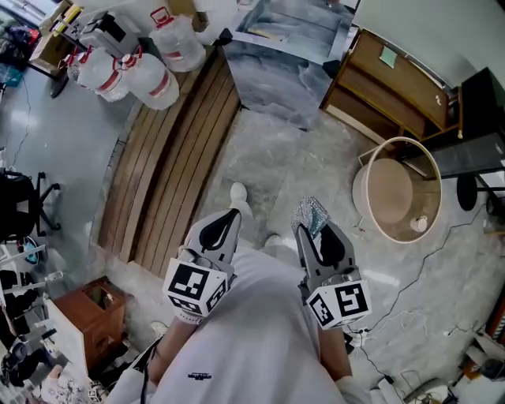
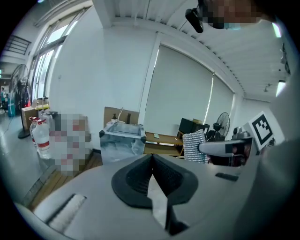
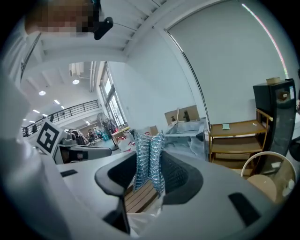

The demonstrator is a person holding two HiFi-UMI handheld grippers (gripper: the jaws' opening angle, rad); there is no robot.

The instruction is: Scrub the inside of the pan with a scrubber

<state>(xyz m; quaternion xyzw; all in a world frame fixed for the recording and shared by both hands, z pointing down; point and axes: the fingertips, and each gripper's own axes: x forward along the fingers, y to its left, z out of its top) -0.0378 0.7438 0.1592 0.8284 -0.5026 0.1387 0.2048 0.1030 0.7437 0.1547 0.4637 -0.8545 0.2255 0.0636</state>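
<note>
Between right claw [image 3: 150, 164] jaws, silvery scrubber [image 3: 149, 152], long axis upright

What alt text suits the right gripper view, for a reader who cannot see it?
The right gripper is shut on a folded, silvery mesh scrubber. Behind it stand a wooden shelf and a round tub in a bright room.

Scrubber [image 3: 149, 164] partly hidden
Its lower end sinks out of sight between the right gripper's [image 3: 150, 157] jaws; a white speck [image 1: 418, 224] in the tub [image 1: 361, 189] is too small to tell.

Pale stone floor [image 1: 304, 170], slatted wooden platform [image 1: 173, 150], wooden shelf [image 1: 390, 79] by a white wall [image 1: 430, 24].
</note>
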